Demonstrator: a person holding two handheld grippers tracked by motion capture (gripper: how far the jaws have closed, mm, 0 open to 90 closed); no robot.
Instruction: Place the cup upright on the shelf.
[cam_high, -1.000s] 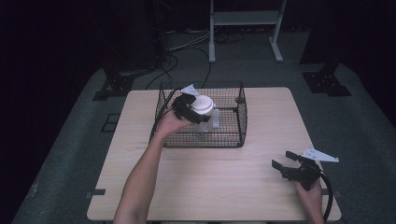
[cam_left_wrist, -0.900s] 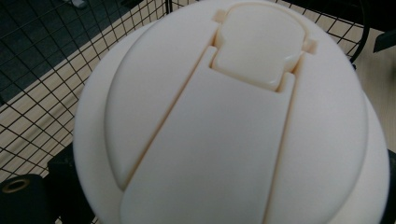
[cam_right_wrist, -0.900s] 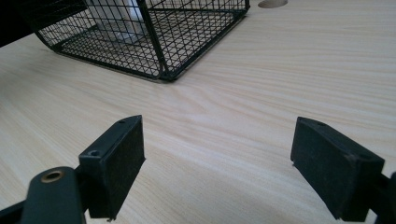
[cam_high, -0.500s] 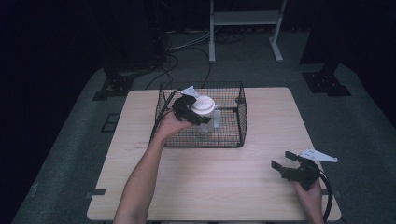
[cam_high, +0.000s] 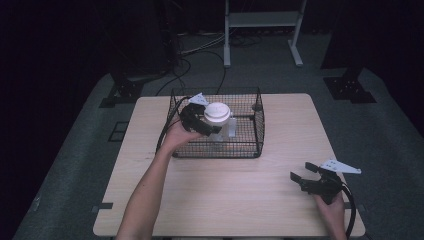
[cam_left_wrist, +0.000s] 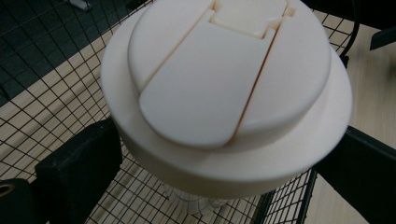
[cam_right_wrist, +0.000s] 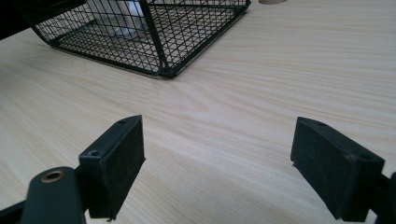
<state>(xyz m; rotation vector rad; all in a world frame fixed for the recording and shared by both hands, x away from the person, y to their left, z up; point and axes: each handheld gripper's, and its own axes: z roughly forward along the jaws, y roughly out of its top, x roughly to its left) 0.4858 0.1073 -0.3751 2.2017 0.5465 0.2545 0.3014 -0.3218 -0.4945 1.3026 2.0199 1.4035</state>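
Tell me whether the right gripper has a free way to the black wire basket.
Probably yes. The right gripper sits open over bare light wooden table, and nothing lies between it and the black wire basket, whose near corner faces its jaws.

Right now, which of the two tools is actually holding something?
The left tool, over the wire basket: its jaws sit against both sides of the white lidded bottle. The right tool hangs open over bare table, nothing between its jaws.

The place looked like a recording lab or studio. A wooden table (cam_high: 225, 200) stood on grey carpet (cam_high: 75, 165), black stand bases (cam_high: 348, 89) and cables (cam_high: 200, 50) lay around it, with a dark background behind.
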